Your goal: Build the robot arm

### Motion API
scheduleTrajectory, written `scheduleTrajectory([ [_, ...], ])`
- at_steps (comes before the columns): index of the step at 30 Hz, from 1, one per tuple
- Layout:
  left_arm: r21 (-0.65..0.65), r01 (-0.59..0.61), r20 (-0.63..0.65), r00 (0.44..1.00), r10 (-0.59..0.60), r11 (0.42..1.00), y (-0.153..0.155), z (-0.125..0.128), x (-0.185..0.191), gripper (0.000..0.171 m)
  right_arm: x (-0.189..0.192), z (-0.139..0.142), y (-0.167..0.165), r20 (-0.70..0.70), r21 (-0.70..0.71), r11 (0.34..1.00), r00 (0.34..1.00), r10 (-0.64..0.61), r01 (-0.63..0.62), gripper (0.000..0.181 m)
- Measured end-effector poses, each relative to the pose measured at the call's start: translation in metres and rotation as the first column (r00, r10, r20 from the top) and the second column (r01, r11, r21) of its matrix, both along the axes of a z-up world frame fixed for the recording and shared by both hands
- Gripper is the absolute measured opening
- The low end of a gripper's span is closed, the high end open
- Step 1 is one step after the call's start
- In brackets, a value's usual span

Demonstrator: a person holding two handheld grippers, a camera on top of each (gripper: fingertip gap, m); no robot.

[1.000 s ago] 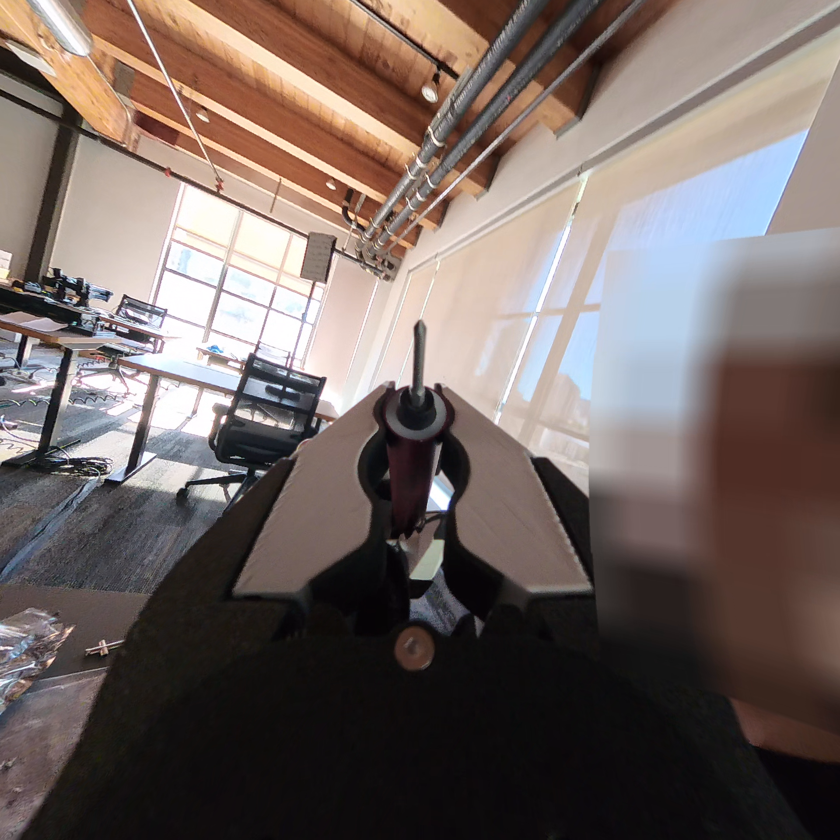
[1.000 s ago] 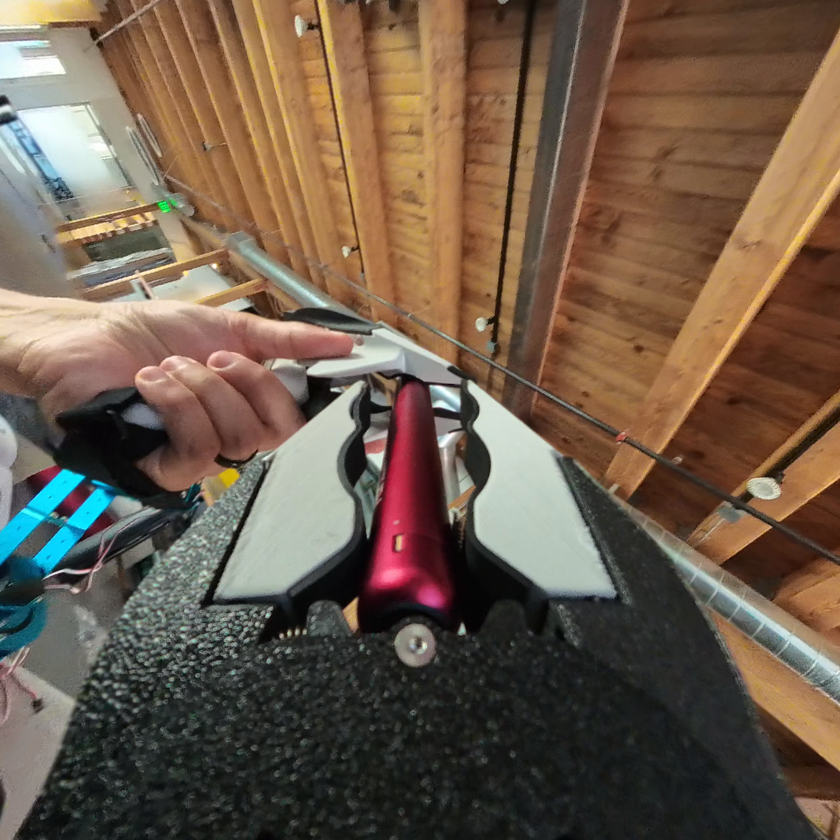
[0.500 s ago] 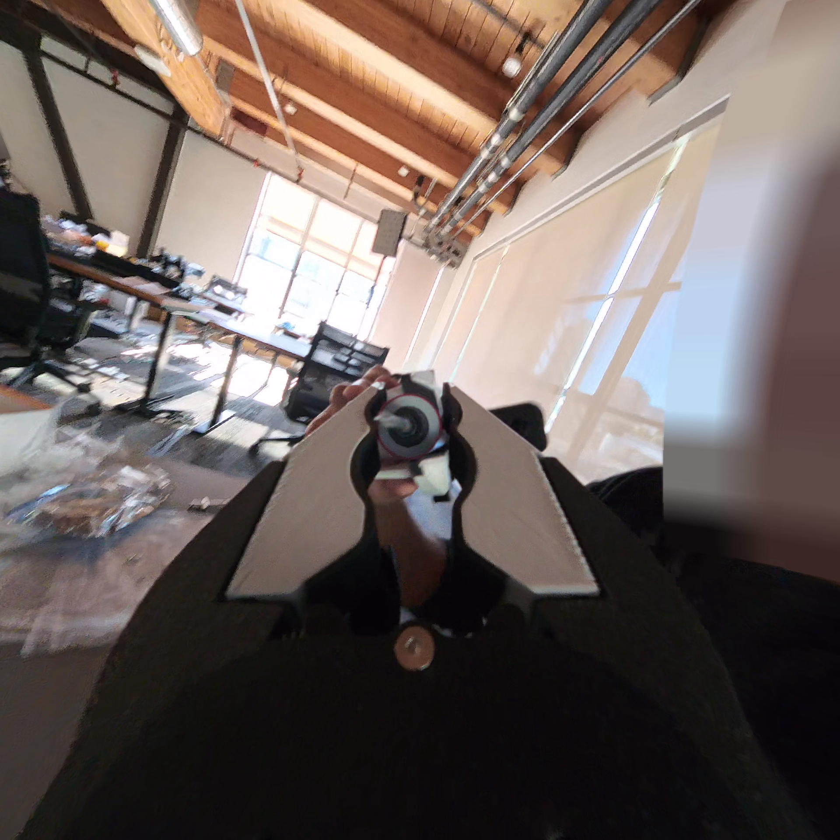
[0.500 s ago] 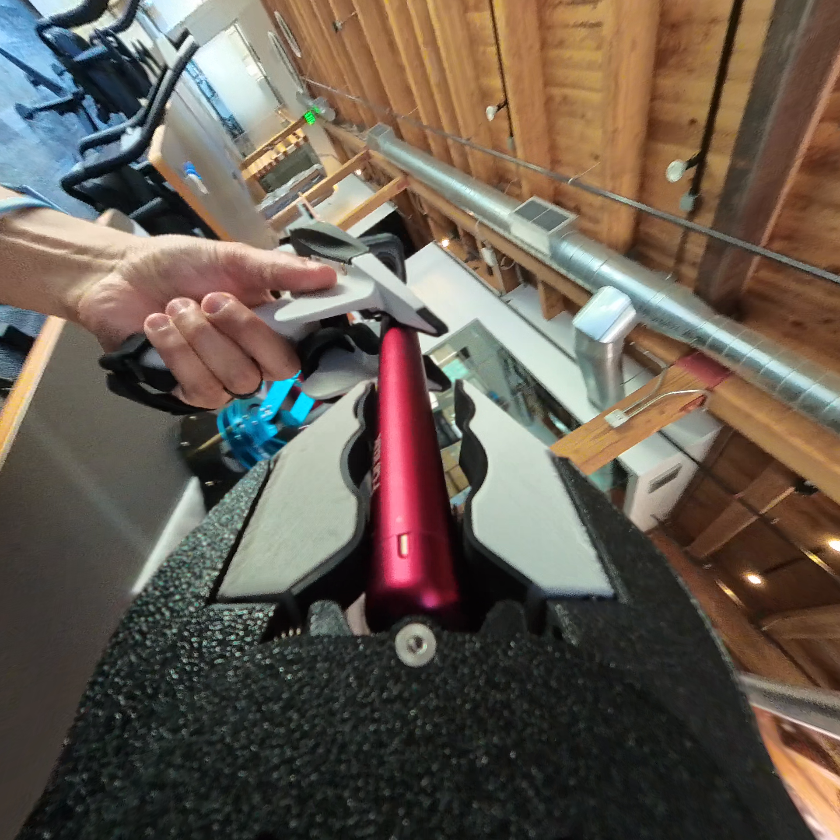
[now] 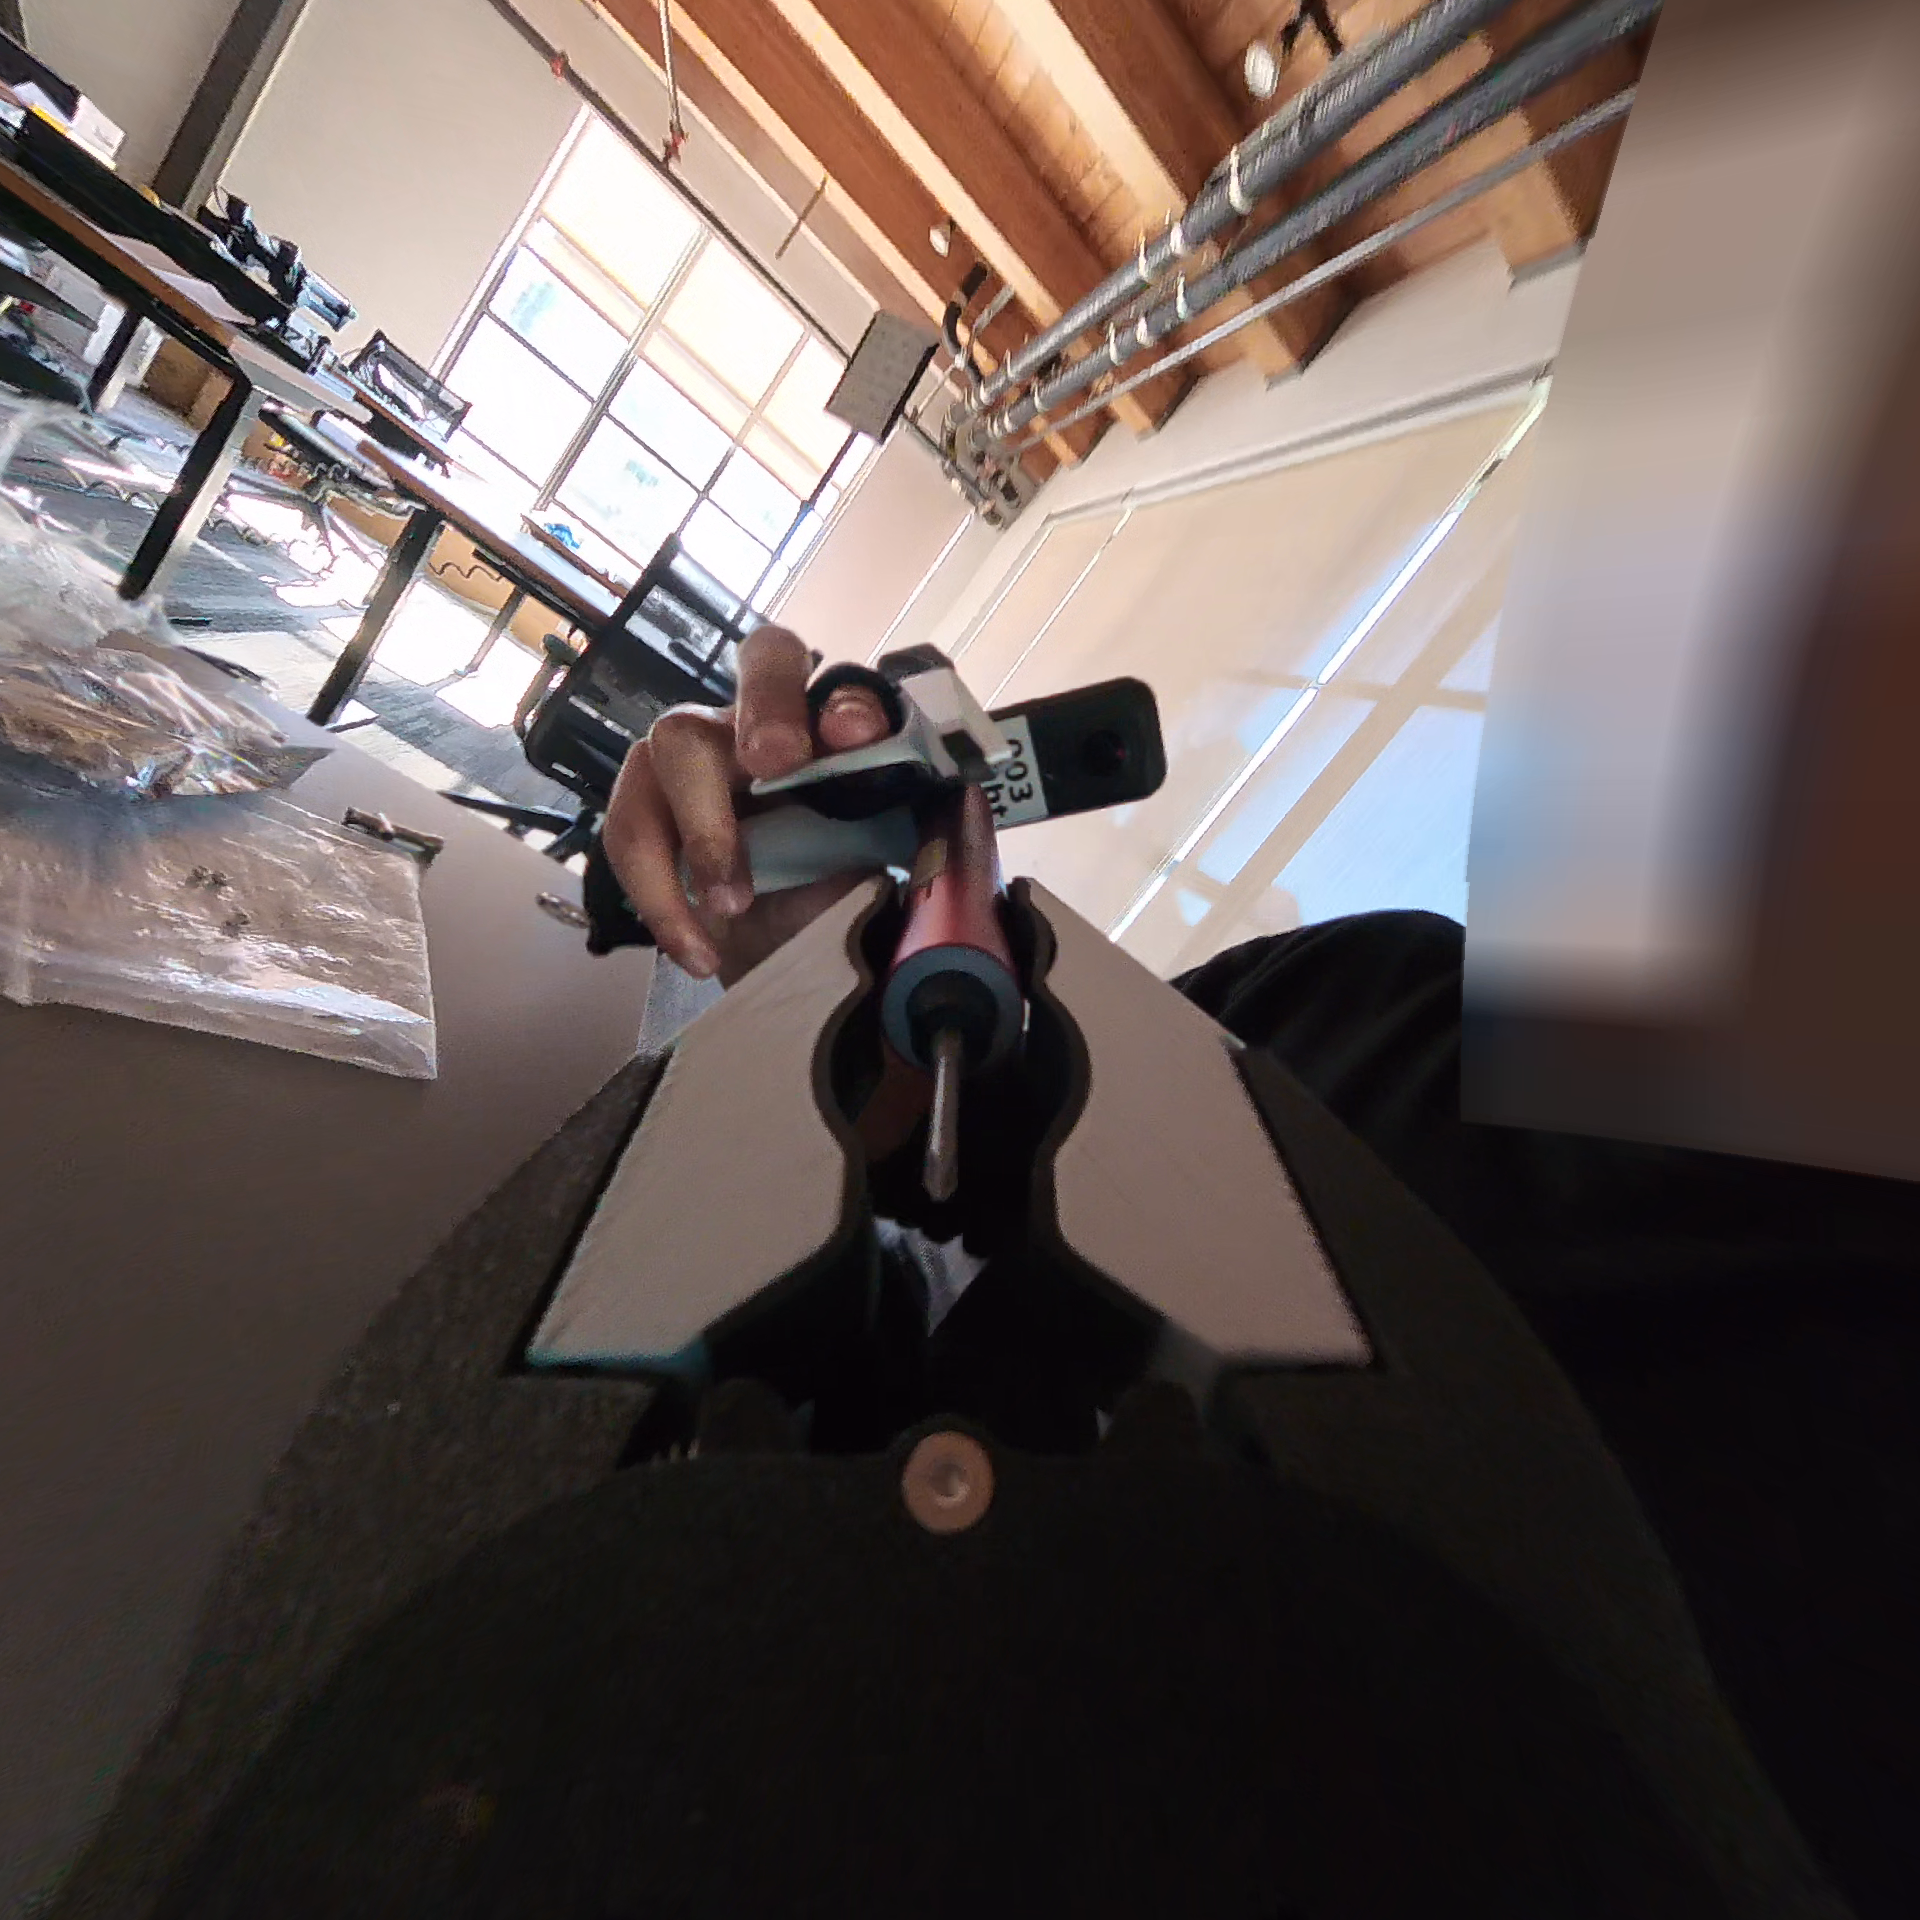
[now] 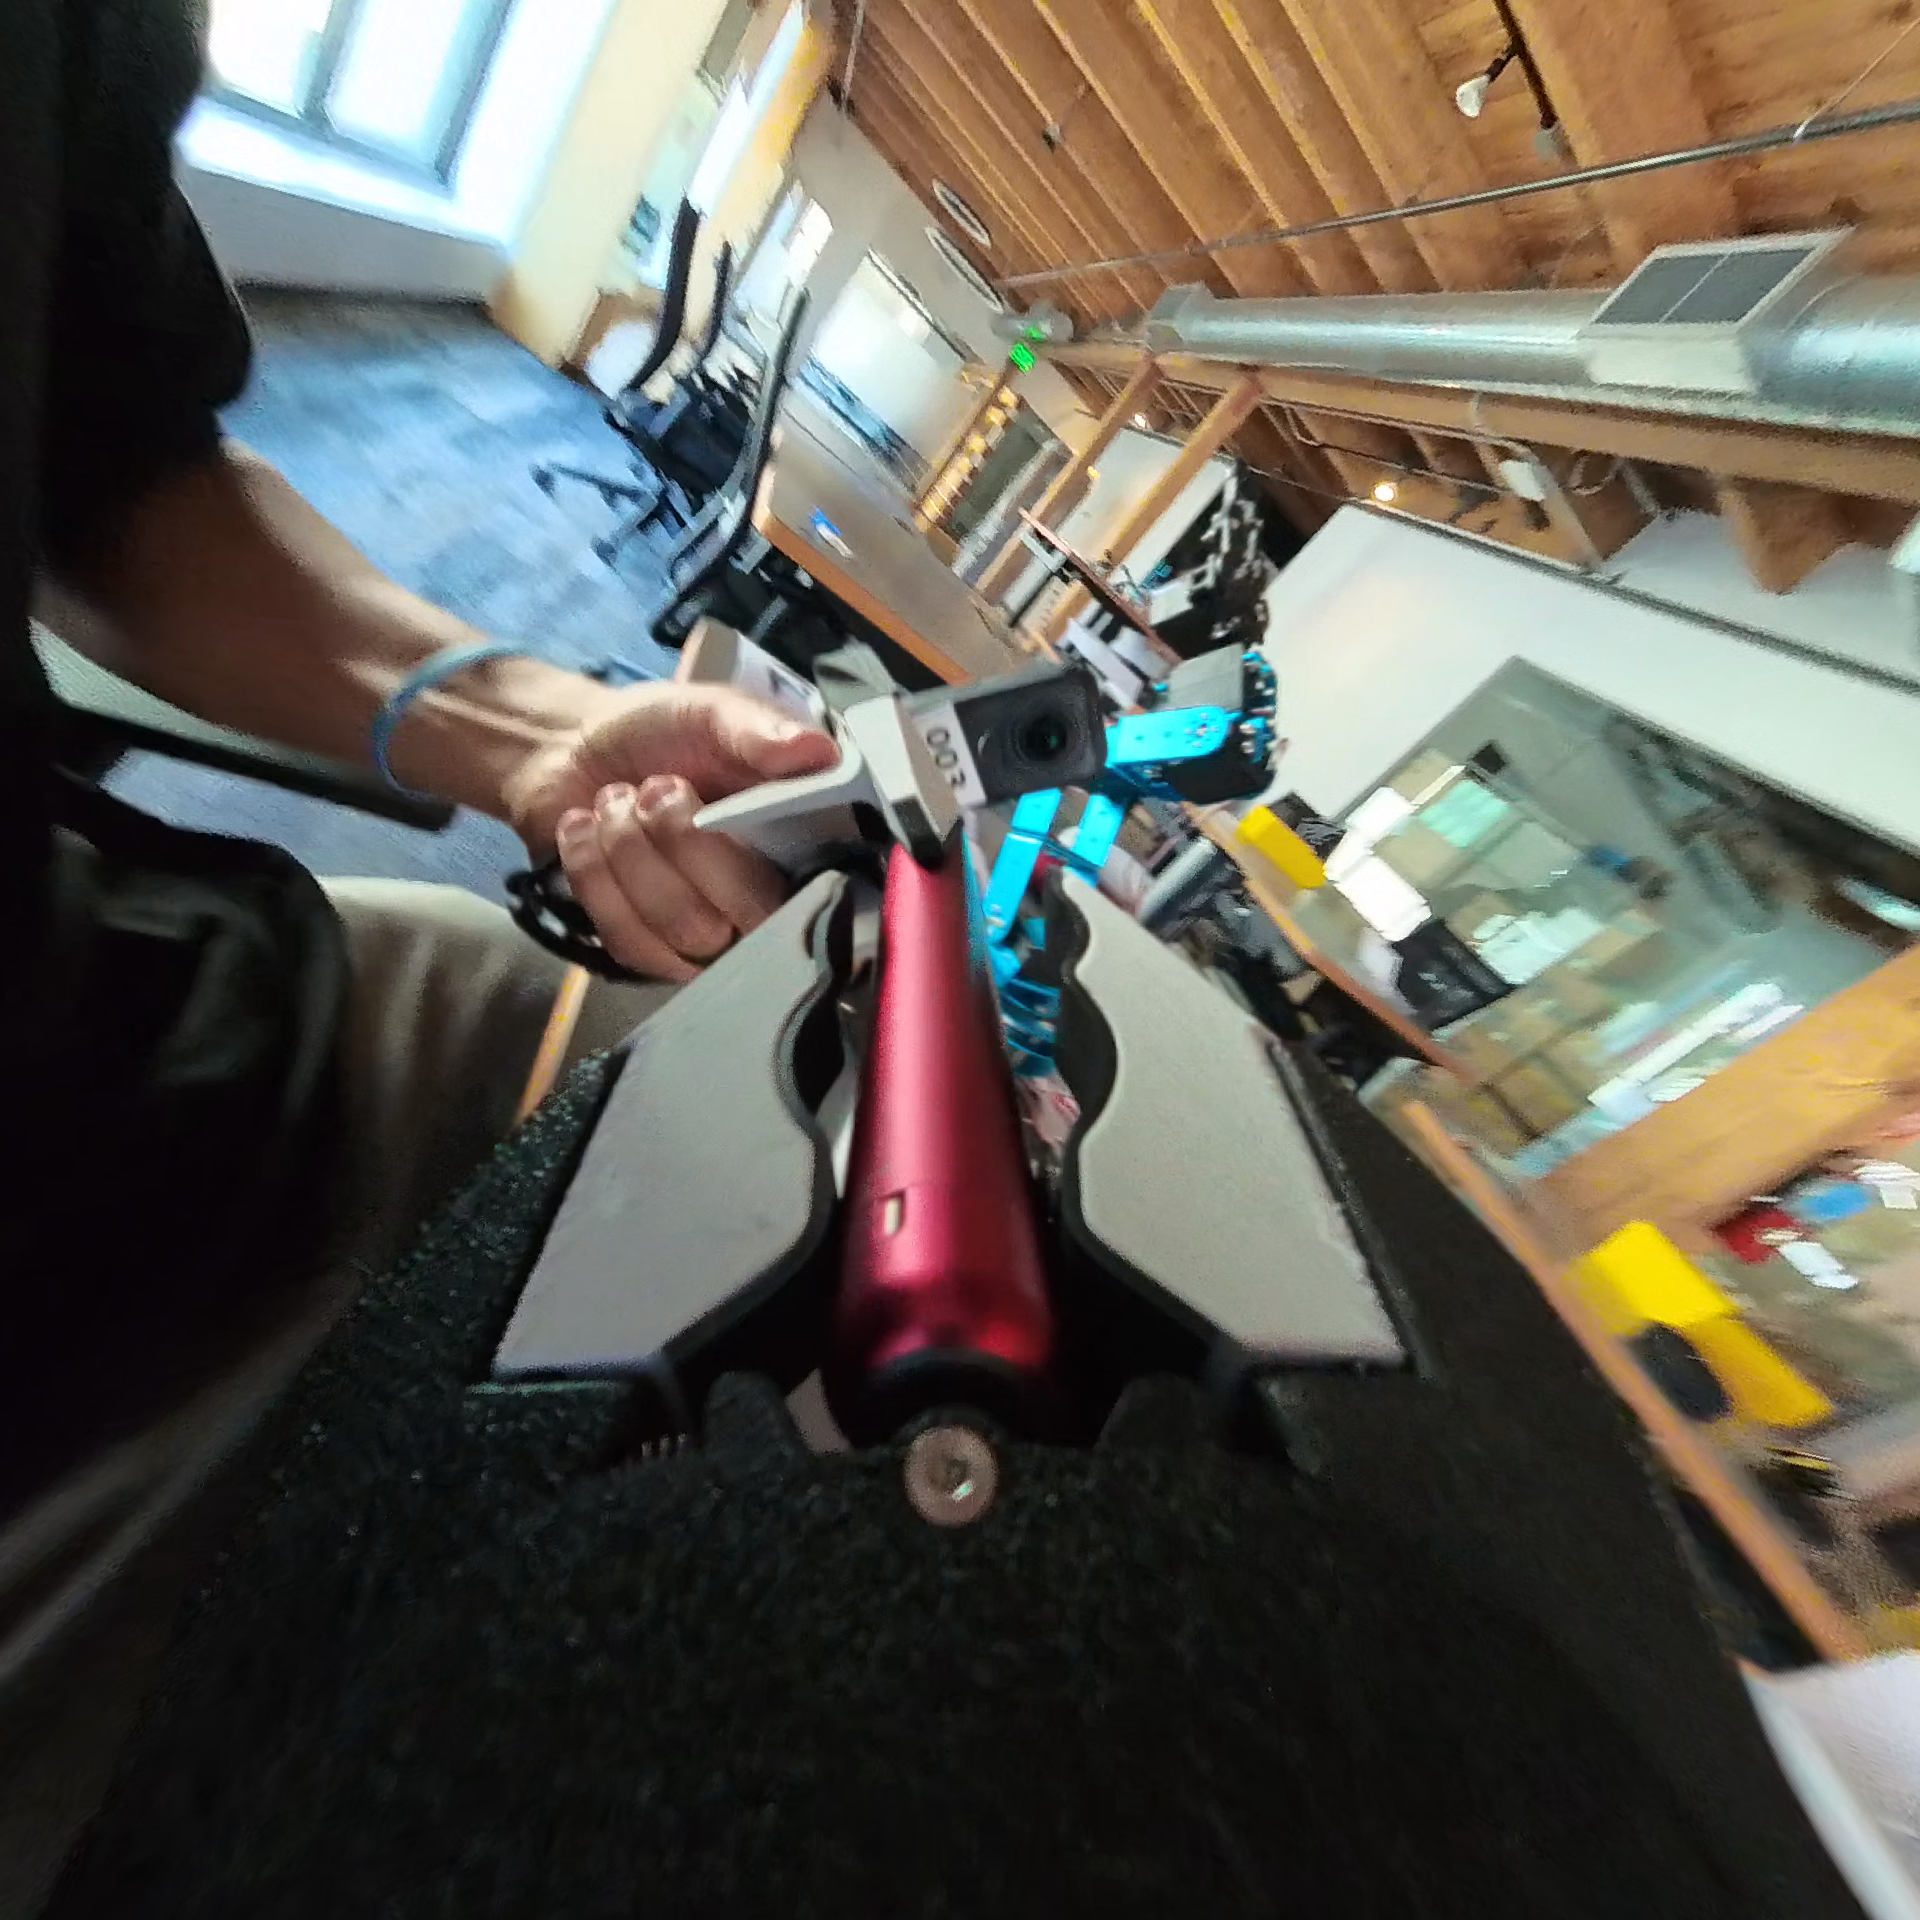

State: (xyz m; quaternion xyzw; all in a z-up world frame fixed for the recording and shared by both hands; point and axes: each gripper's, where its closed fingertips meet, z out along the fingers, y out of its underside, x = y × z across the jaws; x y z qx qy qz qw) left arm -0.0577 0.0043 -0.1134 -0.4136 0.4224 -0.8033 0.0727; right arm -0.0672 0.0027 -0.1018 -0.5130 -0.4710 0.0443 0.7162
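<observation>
A red screwdriver [image 6: 935, 1143] lies lengthwise between my right gripper's [image 6: 940, 883] fingers, and they are shut on its handle. Its far end reaches the left gripper [image 6: 894, 769], held by a hand. In the left wrist view my left gripper [image 5: 948, 904] is shut on the same screwdriver [image 5: 951, 935] near its grey collar. The metal bit [image 5: 940, 1122] points back toward the left camera. The right gripper [image 5: 862, 769] faces me just beyond, held by a hand [image 5: 675, 821].
A grey table [image 5: 208, 1195] lies to the left with clear plastic bags [image 5: 208, 935], a foil bag [image 5: 104, 717] and small metal parts [image 5: 390, 831]. A blue robot arm [image 6: 1174, 738] and a yellow block [image 6: 1283, 847] stand behind. A person's arm [image 6: 312, 644] is at the left. Left and right tips are no more than a few centimetres apart.
Both grippers have tilted down from the ceiling toward the room. The screwdriver stayed fixed in the right gripper. In the left gripper it pivoted, so the bit now points toward the camera.
</observation>
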Motion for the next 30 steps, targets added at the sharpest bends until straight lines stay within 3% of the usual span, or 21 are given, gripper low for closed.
scheduleTrajectory([
  [3, -0.112, -0.016, 0.007, 1.0, 0.016, 0.994, 0.011, -0.009, 0.004, 0.019, -0.003, -0.007, 0.004, -0.122, -0.095, 0.992, 0.99, 0.071, -0.083, 0.037],
  [7, -0.223, -0.064, 0.009, 0.998, 0.068, 0.973, 0.028, -0.017, 0.007, 0.019, 0.0, -0.014, 0.02, -0.25, -0.162, 0.983, 0.967, 0.044, -0.086, 0.037],
  [10, -0.203, -0.161, 0.038, 0.984, 0.172, 0.966, 0.039, -0.019, 0.007, 0.019, 0.009, -0.023, 0.036, -0.335, -0.233, 0.971, 0.941, -0.036, -0.046, 0.035],
  [14, -0.162, -0.247, 0.092, 0.96, 0.264, 0.955, 0.042, -0.016, 0.004, 0.019, 0.009, -0.031, 0.044, -0.478, -0.32, 0.94, 0.876, -0.057, -0.114, 0.028],
  [19, -0.063, -0.254, 0.137, 0.956, 0.26, 0.965, 0.035, -0.015, 0.003, 0.02, 0.003, -0.031, 0.037, -0.486, -0.253, 0.956, 0.874, 0.008, -0.15, 0.021],
  [23, -0.018, -0.197, 0.088, 0.976, 0.198, 0.98, 0.032, -0.018, 0.001, 0.02, 0.002, -0.033, 0.035, -0.446, -0.199, 0.972, 0.895, 0.024, -0.125, 0.02],
  [27, -0.124, -0.179, 0.047, 0.981, 0.186, 0.976, 0.046, -0.025, -0.008, 0.024, 0.003, -0.036, 0.032, -0.381, -0.176, 0.98, 0.924, 0.018, -0.092, 0.022],
  [30, -0.185, -0.153, 0.056, 0.984, 0.166, 0.971, 0.048, -0.028, -0.012, 0.002, -0.008, -0.047, 0.029, -0.298, -0.201, 0.974, 0.954, 0.037, -0.101, 0.021],
])
